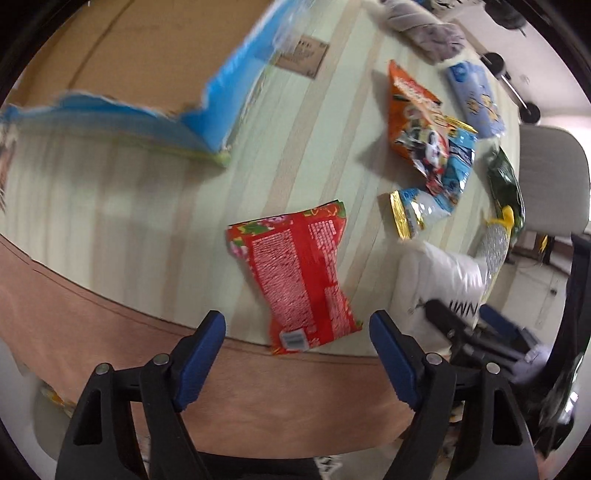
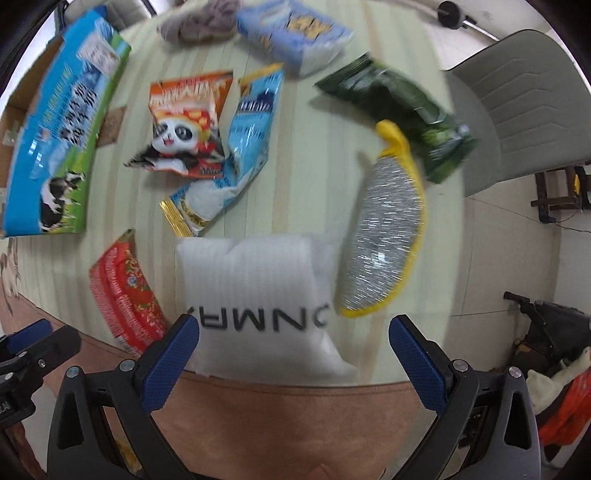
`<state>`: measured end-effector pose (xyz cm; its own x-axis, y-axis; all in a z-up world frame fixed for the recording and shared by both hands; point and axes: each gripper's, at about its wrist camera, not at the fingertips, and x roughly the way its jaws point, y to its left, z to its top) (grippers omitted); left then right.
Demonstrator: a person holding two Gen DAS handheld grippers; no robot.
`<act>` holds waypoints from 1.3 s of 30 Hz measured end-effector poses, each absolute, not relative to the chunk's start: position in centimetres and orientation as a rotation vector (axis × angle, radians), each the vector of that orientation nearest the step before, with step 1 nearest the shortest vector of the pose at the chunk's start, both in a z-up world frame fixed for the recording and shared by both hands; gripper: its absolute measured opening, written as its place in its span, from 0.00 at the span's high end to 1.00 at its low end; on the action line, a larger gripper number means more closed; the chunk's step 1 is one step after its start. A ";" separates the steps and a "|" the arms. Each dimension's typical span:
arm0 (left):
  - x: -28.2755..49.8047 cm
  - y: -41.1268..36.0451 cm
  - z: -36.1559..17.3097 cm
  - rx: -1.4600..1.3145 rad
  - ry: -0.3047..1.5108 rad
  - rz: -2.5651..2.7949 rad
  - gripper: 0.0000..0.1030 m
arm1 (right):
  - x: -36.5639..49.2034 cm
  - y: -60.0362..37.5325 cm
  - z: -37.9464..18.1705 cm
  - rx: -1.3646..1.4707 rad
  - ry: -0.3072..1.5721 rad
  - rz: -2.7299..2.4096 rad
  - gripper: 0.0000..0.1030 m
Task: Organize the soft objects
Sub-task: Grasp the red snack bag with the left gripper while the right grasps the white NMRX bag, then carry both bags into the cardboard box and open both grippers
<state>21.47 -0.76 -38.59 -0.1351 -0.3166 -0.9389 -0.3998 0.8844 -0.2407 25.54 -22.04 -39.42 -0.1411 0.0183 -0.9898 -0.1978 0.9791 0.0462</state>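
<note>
A red snack packet (image 1: pixel 299 273) lies near the table's front edge, its lower end between the fingers of my open left gripper (image 1: pixel 297 325); the pads do not touch it. My right gripper (image 2: pixel 295 325) hangs open over a white padded pack (image 2: pixel 258 295) with black letters, which sits right of the red packet (image 2: pixel 125 291). A silver and yellow scrubbing mitt (image 2: pixel 388 236) lies beside the pack. Farther back are an orange panda bag (image 2: pixel 184 125), a blue bag with a gold end (image 2: pixel 236 147), a green bag (image 2: pixel 399 107), a light blue tissue pack (image 2: pixel 291 33) and a grey cloth (image 2: pixel 199 22).
An open blue cardboard carton (image 2: pixel 55 129) stands at the table's left. The table wears a pale green striped cloth (image 2: pixel 314 177) over a brown front edge (image 2: pixel 277 413). A grey chair (image 2: pixel 517 92) stands past the right side. Both pictures are blurred.
</note>
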 end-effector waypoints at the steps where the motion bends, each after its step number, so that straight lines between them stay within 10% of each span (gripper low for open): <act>1: 21.7 -0.8 -39.2 -0.566 1.743 0.085 0.24 | 25.7 -21.8 -40.2 -0.112 1.724 0.206 0.00; 7: 22.9 -2.2 -41.7 -0.452 1.755 0.137 0.24 | 25.6 -22.8 -42.2 0.026 1.791 0.267 0.15; 13: 22.5 -2.6 -42.1 -0.335 1.722 0.157 0.44 | 25.0 -22.8 -42.2 -0.003 1.775 0.287 0.14; 22: 18.6 -3.3 -43.3 -0.169 1.699 0.142 0.40 | 24.1 -20.5 -45.2 -0.107 1.809 0.220 0.08; 26: 16.8 -4.1 -44.0 -0.195 1.679 0.138 0.54 | 23.1 -19.9 -47.5 -0.142 1.788 0.208 0.19; 39: 9.0 -4.1 -34.6 -0.209 1.513 0.033 0.58 | 19.7 -20.7 -42.0 0.024 1.706 0.334 0.29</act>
<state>8.98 -4.09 -34.57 0.0609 -0.1082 -0.9923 -0.1508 0.9817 -0.1163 19.70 -20.73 -42.01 -0.1668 0.2056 -0.9643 -0.1737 0.9566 0.2340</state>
